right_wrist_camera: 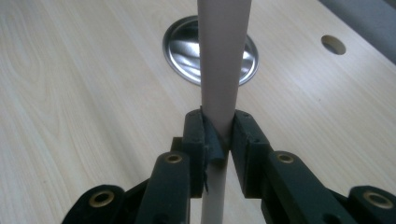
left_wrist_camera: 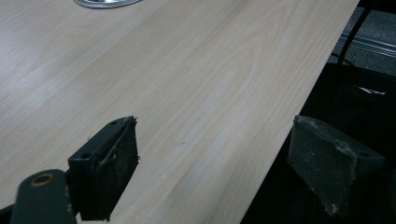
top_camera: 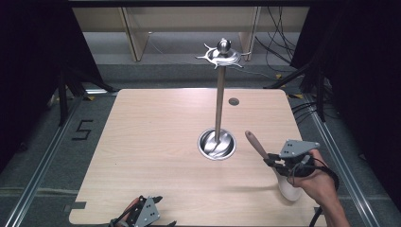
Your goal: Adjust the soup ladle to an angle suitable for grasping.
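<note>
— Right gripper [right_wrist_camera: 218,135] first: we see its jaws clenched on the pinkish handle of a spatula [top_camera: 257,145], the pads pressing the handle from both sides in the right gripper view.

— Agreed. From largest to smallest, then, with the utensil stand [top_camera: 219,101] as our landmark. We have the pale wooden table [top_camera: 156,156] under everything, and the stand rises upright from about its middle, a tall metal pole on a round shiny base with a ring of hooks and a ball on top.

— And the spatula?

— We see it to the right of the stand's base and nearer the person, close to the base but not touching it. It is tilted, its handle end pointing up and toward the stand, its whitish blade low, just behind the person's right hand [top_camera: 318,182]. Whether the blade touches the table we cannot tell.

— And the other claw?

— Left gripper [top_camera: 144,213] sits well apart from the stand, at the table's near edge to the left of it. Its jaws are spread wide, nothing between them.

— Smallest thing?

— A little round hole [top_camera: 233,101] in the table, just right of the pole and behind the base.
</note>
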`<state>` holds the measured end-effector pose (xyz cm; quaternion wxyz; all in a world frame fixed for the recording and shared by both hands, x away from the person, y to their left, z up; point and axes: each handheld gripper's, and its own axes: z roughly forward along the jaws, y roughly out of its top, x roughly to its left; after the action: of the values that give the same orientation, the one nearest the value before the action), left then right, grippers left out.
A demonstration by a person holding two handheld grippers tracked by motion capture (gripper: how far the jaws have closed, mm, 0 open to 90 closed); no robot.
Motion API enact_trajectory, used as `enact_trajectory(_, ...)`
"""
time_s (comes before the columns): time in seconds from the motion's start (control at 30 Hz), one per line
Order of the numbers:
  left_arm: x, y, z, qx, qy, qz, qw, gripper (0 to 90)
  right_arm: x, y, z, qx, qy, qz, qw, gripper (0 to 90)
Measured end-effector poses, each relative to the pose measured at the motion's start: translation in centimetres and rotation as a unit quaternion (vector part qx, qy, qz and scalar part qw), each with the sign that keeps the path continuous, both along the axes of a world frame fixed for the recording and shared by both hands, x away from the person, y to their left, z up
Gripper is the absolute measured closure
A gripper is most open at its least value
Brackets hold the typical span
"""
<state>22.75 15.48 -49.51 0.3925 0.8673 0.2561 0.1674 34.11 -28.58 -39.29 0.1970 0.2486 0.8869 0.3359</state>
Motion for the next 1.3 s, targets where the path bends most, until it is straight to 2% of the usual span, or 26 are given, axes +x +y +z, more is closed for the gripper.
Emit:
enact_trajectory(0.03,-0.1,-0.1,0.0,-0.009,0.004,0.002,0.9999,15.1,-0.1,-0.1,0.2,0.001,-0.003,-0.002,1.0,77.2)
enact_trajectory(0.17,-0.1,0.0,0.1,0.0,0.002,-0.002,1.0,15.1,-0.4,0.0,0.5,0.012,-0.019,-0.007,0.9997,77.2)
enact_trajectory(0.23,-0.1,-0.1,0.0,-0.009,0.008,-0.006,0.9999,15.1,-0.5,0.0,0.5,0.021,-0.023,-0.009,0.9995,77.2)
enact_trajectory(0.27,-0.1,0.0,0.1,-0.003,0.007,-0.009,0.9999,15.1,-0.5,-0.1,0.6,0.024,-0.022,-0.014,0.9994,77.2)
enact_trajectory(0.3,0.0,-0.1,-0.1,-0.009,-0.001,-0.002,1.0,15.1,-0.5,-0.2,0.7,0.031,-0.021,-0.012,0.9992,77.2)
enact_trajectory(0.33,0.0,0.0,0.0,-0.004,-0.003,-0.003,1.0,15.1,-0.5,-0.3,0.8,0.041,-0.025,-0.015,0.9987,77.2)
enact_trajectory(0.4,-0.1,0.0,0.1,-0.003,-0.004,0.002,1.0,15.1,-0.5,-0.3,0.9,0.045,-0.024,-0.013,0.9986,77.2)
enact_trajectory(0.43,0.0,0.0,0.1,0.003,-0.008,0.0,1.0,15.1,-0.6,-0.4,0.9,0.048,-0.025,-0.02,0.9983,77.2)
enact_trajectory(0.47,-0.1,0.0,0.0,-0.005,-0.003,0.003,1.0,15.1,-0.6,-0.3,0.9,0.054,-0.028,-0.019,0.998,77.2)
enact_trajectory(0.57,-0.1,-0.1,0.0,-0.003,-0.004,0.004,1.0,15.1,-0.6,-0.3,1.0,0.055,-0.026,-0.012,0.9981,77.2)
enact_trajectory(0.63,-0.1,-0.1,0.0,-0.011,-0.001,0.005,0.9999,15.1,-0.6,-0.2,1.0,0.058,-0.032,-0.007,0.9977,77.2)
enact_trajectory(0.67,0.0,0.0,0.0,-0.004,-0.005,0.005,1.0,15.1,-0.6,-0.3,1.1,0.06,-0.03,-0.005,0.9977,77.2)
enact_trajectory(0.77,-0.1,0.0,0.0,-0.006,-0.003,0.003,1.0,15.1,-0.8,-0.3,1.3,0.074,-0.034,-0.008,0.9967,77.2)
enact_trajectory(0.8,-0.1,0.0,0.0,0.001,-0.008,0.003,1.0,15.1,-0.9,-0.3,1.4,0.075,-0.037,-0.008,0.9965,77.2)
enact_trajectory(0.83,-0.1,0.0,0.0,0.0,-0.008,0.003,1.0,15.1,-0.9,-0.2,1.4,0.082,-0.045,-0.01,0.9956,77.2)
enact_trajectory(0.9,-0.1,-0.1,0.0,-0.005,-0.003,0.003,1.0,15.1,-1.0,-0.3,1.8,0.081,-0.046,-0.009,0.9956,77.2)
enact_trajectory(0.93,-0.1,-0.1,0.0,-0.006,-0.002,0.003,1.0,15.1,-0.9,-0.2,1.8,0.084,-0.057,-0.006,0.9949,77.2)
enact_trajectory(0.97,-0.1,0.0,0.0,0.001,-0.007,0.001,1.0,15.1,-1.1,-0.1,2.0,0.084,-0.046,-0.005,0.9954,77.2)
enact_trajectory(1.0,-0.1,-0.1,0.0,-0.007,-0.001,-0.001,1.0,15.1,-1.2,0.0,2.1,0.088,-0.049,-0.003,0.9949,77.2)
enact_trajectory(1.1,-0.1,0.0,0.0,-0.006,-0.002,-0.001,1.0,15.1,-1.3,0.3,2.3,0.103,-0.056,-0.003,0.9931,77.2)
enact_trajectory(1.17,-0.1,0.0,0.1,-0.003,-0.005,0.0,1.0,15.1,-1.3,0.4,2.5,0.099,-0.056,0.001,0.9935,77.2)
enact_trajectory(1.23,0.0,-0.1,0.0,-0.008,-0.002,0.0,1.0,15.1,-1.2,0.6,2.6,0.112,-0.052,0.008,0.9923,77.2)
enact_trajectory(1.27,0.0,-0.1,0.0,-0.004,-0.003,0.0,1.0,15.1,-1.1,0.7,2.8,0.117,-0.051,0.005,0.9918,77.2)
enact_trajectory(1.3,-0.1,-0.1,-0.1,-0.006,-0.003,0.001,1.0,15.1,-1.0,0.9,2.8,0.122,-0.057,0.009,0.9908,77.2)
